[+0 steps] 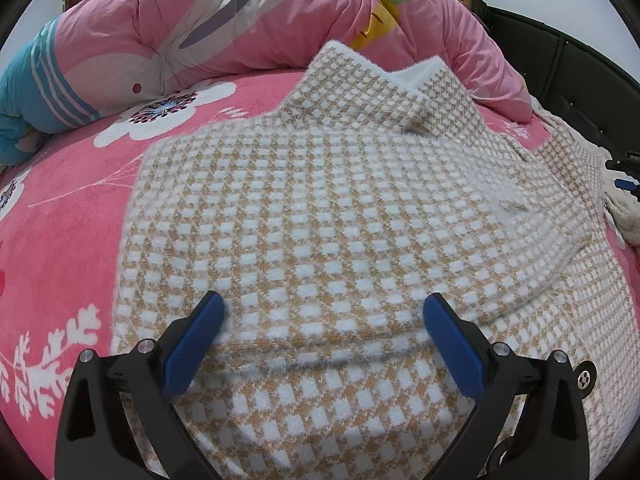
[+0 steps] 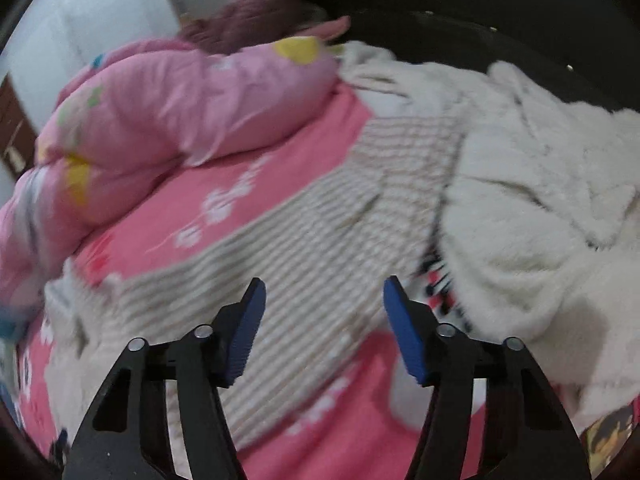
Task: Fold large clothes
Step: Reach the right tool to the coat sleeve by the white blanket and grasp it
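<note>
A large knit sweater [image 1: 320, 200] in a white and tan check lies spread on the bed, with one sleeve [image 1: 540, 220] folded in across its body. My left gripper [image 1: 325, 302] hovers over its near part, blue pads wide apart and open, and a fold edge [image 1: 320, 344] runs between the fingers. In the blurred right wrist view the same sweater [image 2: 320, 232] stretches diagonally across the bed. My right gripper [image 2: 325, 284] is open above it with nothing between its pads.
A pink floral sheet [image 1: 60, 240] covers the bed. A bulky pink quilt [image 1: 200, 40] lies along the far side, and a person's hair [image 2: 248, 12] shows beyond it. A white fluffy garment [image 2: 540, 180] is heaped beside the sweater. A black headboard [image 1: 560, 60] borders the bed.
</note>
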Tool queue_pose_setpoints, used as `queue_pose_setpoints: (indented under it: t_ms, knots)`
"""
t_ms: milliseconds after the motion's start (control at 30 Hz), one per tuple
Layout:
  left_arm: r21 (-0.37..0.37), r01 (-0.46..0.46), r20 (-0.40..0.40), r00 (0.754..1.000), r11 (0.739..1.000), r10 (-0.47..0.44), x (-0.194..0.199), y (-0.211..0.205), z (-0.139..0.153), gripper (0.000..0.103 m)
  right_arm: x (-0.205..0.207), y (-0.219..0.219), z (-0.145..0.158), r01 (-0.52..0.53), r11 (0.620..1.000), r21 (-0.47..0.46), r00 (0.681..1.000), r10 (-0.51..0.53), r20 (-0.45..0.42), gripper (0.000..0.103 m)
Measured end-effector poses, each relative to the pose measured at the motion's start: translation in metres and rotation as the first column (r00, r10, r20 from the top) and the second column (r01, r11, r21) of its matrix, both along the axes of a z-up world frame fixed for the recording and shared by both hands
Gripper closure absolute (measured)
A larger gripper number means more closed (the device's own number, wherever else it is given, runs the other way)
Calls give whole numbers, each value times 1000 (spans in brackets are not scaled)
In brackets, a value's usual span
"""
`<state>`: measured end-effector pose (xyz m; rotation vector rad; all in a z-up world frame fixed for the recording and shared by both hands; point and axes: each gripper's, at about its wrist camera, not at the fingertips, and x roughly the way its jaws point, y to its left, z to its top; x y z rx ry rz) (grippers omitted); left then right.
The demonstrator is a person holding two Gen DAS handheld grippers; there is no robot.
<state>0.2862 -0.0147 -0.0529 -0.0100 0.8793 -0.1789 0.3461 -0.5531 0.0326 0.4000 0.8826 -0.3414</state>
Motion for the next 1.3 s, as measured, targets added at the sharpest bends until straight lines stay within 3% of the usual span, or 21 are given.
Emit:
queue_pose_setpoints:
  t_ms: [467, 533, 600, 700, 933, 1067, 1133, 1167, 1200, 1267, 1300]
  knots:
    - [2, 1, 3, 1000, 1000, -1, 0, 0, 0, 5, 43, -54, -16, 135, 988, -70, 989, -138, -47, 69]
    - [3, 1, 2, 1000, 1000, -1, 0, 0, 0, 5, 47, -57, -22, 128, 989, -79, 989, -133, -63, 74]
    - [5, 1, 3, 1000, 1000, -1, 0, 0, 0, 5, 50, -62, -31, 126, 989, -76, 987, -132, -86, 89]
    - [4, 2, 2, 1000, 1000, -2, 0, 0, 0, 5, 48, -68, -36, 127, 989, -79, 988, -134, -84, 100]
    - [5, 3, 3, 1000, 1000, -3, 0, 0, 0, 4, 31, -52, -10, 54, 985, -163, 999, -54, 4, 103]
    - [4, 4, 4, 1000, 1000, -4, 0, 0, 0, 4, 25, -49, 10, 36, 988, -149, 999, -31, 38, 103]
    - [5, 4, 3, 1000, 1000, -4, 0, 0, 0, 4, 22, -57, 13, 26, 998, -56, 999, -24, 45, 101]
    - [5, 4, 3, 1000, 1000, -4, 0, 0, 0, 4, 21, -61, 13, 33, 999, -27, 998, -32, 46, 95]
    - [5, 4, 3, 1000, 1000, -4, 0, 0, 0, 4, 20, -65, 13, 42, 999, -1, 998, -42, 46, 69]
    - [5, 4, 4, 1000, 1000, -4, 0, 0, 0, 4, 18, -79, 11, 51, 997, 60, 996, -55, 66, 45]
    - [5, 3, 4, 1000, 1000, -3, 0, 0, 0, 4, 19, -82, 9, 54, 996, 76, 996, -59, 66, 45]
